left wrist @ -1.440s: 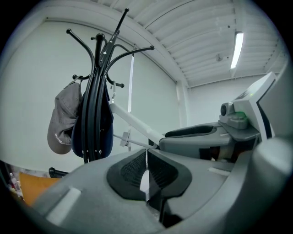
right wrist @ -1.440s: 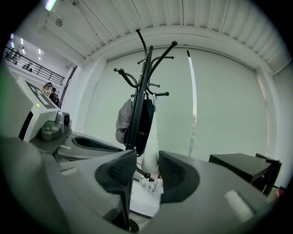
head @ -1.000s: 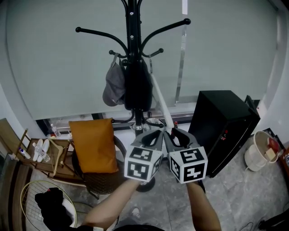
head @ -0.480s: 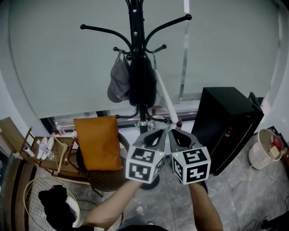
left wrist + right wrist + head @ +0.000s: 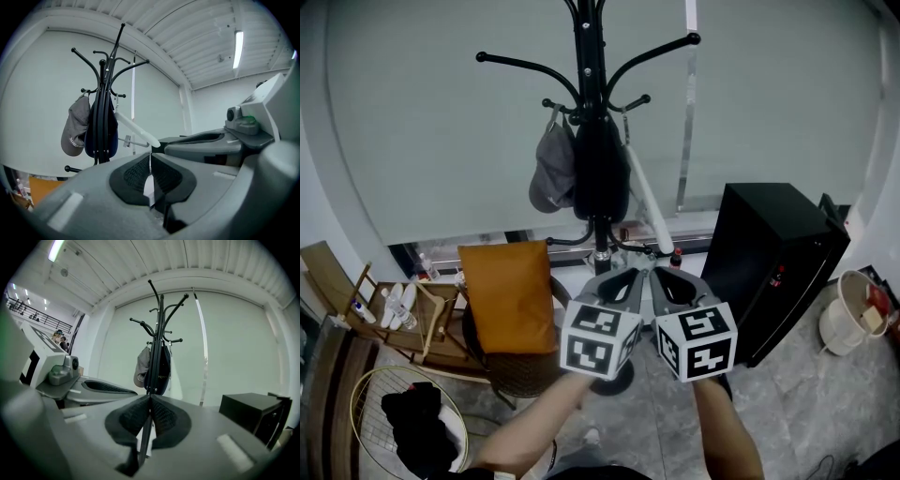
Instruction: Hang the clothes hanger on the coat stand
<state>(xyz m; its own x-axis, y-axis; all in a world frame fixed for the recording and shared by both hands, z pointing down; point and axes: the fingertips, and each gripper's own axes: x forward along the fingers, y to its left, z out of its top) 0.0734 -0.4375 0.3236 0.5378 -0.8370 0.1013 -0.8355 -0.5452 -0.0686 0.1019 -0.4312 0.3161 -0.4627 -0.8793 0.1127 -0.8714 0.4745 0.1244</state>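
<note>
Lying on low wooden rack [image 5: 401, 349] at head view's left: pale wooden clothes hanger [image 5: 427, 317], untouched, well apart from both grippers. Straight ahead: black metal coat stand [image 5: 592, 66]. Grey cap [image 5: 551, 178] + dark bag [image 5: 600, 178] hang from its lower hooks. White slanted bar [image 5: 647, 202] beside pole, can't tell what it is. L gripper [image 5: 628, 277] & R gripper [image 5: 664, 276] side by side, aimed at stand. L jaws pressed together, empty. R jaws have just been closing, pads now meet, nothing btwn. Orange cushion [image 5: 508, 295] on dark chair [image 5: 511, 373] btwn rack & grippers
</note>
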